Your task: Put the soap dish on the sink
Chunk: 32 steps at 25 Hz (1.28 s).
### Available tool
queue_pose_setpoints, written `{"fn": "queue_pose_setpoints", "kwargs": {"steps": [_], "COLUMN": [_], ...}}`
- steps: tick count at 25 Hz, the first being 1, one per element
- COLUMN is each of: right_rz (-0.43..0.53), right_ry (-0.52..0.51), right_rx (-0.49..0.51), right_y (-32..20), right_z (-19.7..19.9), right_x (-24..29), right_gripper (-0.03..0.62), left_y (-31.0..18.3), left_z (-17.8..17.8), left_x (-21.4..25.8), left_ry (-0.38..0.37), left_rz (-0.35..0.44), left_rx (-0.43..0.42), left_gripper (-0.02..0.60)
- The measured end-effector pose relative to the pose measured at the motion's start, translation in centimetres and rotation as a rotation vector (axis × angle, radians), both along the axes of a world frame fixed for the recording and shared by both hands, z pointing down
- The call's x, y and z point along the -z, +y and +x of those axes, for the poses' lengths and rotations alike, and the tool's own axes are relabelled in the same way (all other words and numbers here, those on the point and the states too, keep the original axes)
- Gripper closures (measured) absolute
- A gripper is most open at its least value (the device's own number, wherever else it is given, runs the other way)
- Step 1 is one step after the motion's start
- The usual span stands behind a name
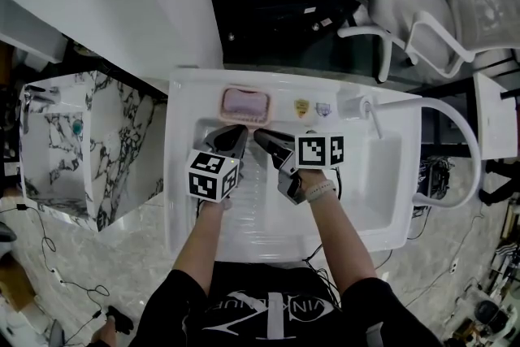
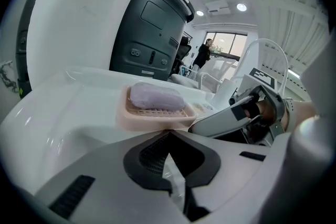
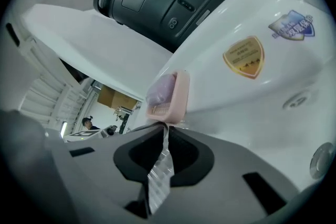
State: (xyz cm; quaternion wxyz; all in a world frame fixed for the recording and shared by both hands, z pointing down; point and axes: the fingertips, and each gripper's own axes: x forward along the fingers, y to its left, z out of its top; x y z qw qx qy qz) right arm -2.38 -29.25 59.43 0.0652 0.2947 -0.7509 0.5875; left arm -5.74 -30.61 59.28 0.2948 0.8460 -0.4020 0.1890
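- Soap dish [image 2: 149,119]: pale pink, sitting flat on the back ledge of the white sink [image 1: 382,175], toward the ledge's left end. A lilac bar of soap [image 1: 245,101] lies in it.
- At far left, beside the sink, stands a marble-patterned cabinet [image 1: 73,150].
- Left claw [image 1: 234,132]: held over the basin just in front of the dish and pointing at it. In the left gripper view its jaws are together with nothing between them, and the tips stop short of the dish's front wall. Its marker cube [image 1: 214,175] sits above the hand.
- Right claw [image 1: 260,134]: just beside the left one, angled in toward the dish's near right corner. In the right gripper view its jaws are closed with nothing between them. The dish's edge lies right at the tips, but contact cannot be told. Its marker cube [image 1: 318,150] faces up.
- Right of the dish on the ledge are a gold sticker [image 1: 301,107] and a blue sticker [image 1: 323,108].
- Further right on the ledge is the white faucet [image 1: 357,104].
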Motion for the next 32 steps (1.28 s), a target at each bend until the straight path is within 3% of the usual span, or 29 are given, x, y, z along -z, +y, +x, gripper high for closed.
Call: {"fn": "queue_pose_setpoints", "kwargs": {"steps": [21,32], "right_rz": [0.041,0.189], "right_ry": [0.008,0.031], "right_rx": [-0.016,-0.014], "right_y": [-0.2,1.1], "right_z": [-0.6,0.4], "right_x": [0.0,2.8], "right_gripper": [0.548,0.557], "left_y": [0.1,1.2], "left_z": [-0.9,-2.1], "left_x": [1.2,3.3], "left_ry": [0.037,0.053], "left_rz": [-0.004,0.028], "left_rx": [0.041,0.077], "left_gripper": [0.569,0.569]}}
